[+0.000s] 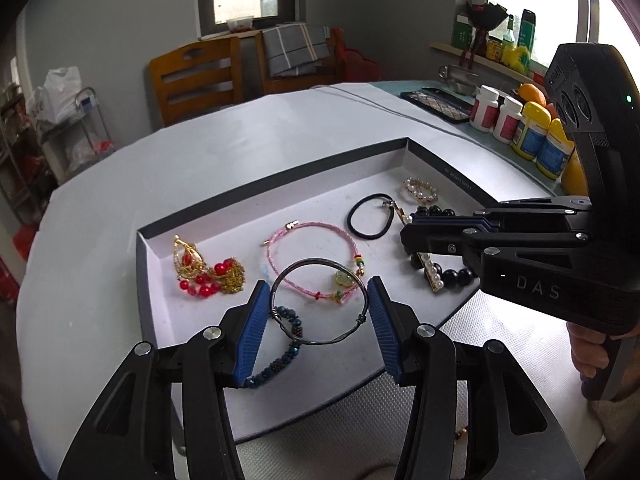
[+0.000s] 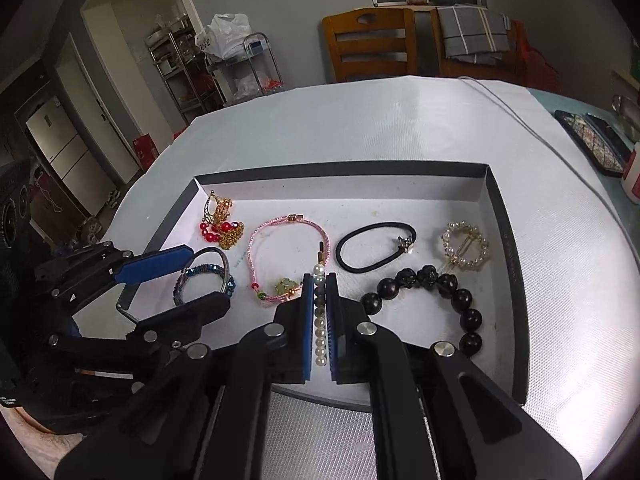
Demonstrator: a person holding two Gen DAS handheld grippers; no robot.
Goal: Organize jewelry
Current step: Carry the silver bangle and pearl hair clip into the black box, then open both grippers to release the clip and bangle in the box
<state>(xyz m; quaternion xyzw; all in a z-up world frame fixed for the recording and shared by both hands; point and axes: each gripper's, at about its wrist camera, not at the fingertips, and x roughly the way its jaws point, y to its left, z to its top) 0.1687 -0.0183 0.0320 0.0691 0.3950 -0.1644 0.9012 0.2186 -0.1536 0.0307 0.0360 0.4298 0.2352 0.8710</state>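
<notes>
L gripper (image 1: 318,308) holds a thin grey wire bangle (image 1: 319,303) across its width, blue pads pressing on the ring's two sides, jaws about half apart. Bangle hangs just above the near-left part of the tray (image 1: 280,184), over a blue beaded bracelet (image 1: 280,354) lying on the tray floor.

R gripper (image 2: 319,312) is clamped tight on a pearl hair clip (image 2: 319,320); the clip runs lengthwise btwn the pads, its tip sticking out past the fingertips, above the tray's near-middle.

Rest lies loose in the tray: gold-and-red earrings (image 2: 220,226) far left, pink cord bracelet (image 2: 280,260) just L of the clip, black hair tie (image 2: 374,250) and dark bead bracelet (image 2: 436,300) to its R, pearl ring brooch (image 2: 465,246) far R. Tray sits on a white table cover (image 2: 360,120).
</notes>
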